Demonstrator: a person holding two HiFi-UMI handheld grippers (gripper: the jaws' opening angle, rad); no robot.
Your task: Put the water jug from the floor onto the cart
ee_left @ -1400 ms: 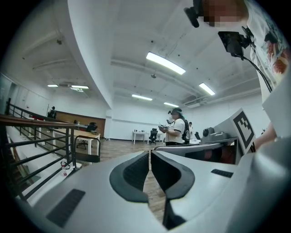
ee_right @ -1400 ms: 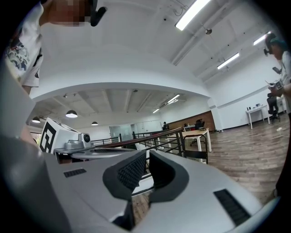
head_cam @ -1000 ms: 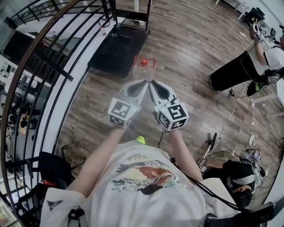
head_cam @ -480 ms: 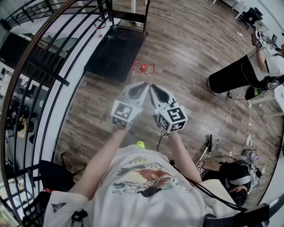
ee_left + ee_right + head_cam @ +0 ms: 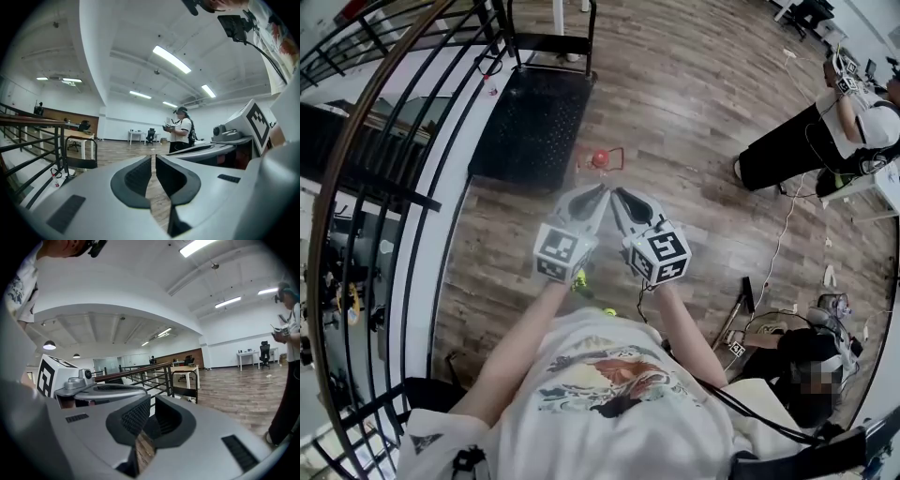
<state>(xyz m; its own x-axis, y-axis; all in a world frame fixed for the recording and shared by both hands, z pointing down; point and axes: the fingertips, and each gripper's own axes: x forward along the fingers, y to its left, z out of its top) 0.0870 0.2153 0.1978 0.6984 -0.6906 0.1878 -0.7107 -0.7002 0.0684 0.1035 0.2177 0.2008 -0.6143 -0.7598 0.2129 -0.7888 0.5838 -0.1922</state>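
Red-capped water jug [image 5: 600, 158] — just beyond left gripper [image 5: 601, 190] and right gripper [image 5: 618, 194].

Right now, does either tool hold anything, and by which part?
Nothing is held. The left tool and the right tool are both shut and empty; the water jug stands untouched on the floor ahead.

floor [image 5: 703, 122]: brown wood planks | railing [image 5: 384, 187]: black bars | ceiling [image 5: 117, 33]: white | strip lights [image 5: 171, 59]: on

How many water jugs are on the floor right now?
1. The water jug, red-capped, stands on the wood floor just right of the cart, at its near corner. The person's body may hide others.
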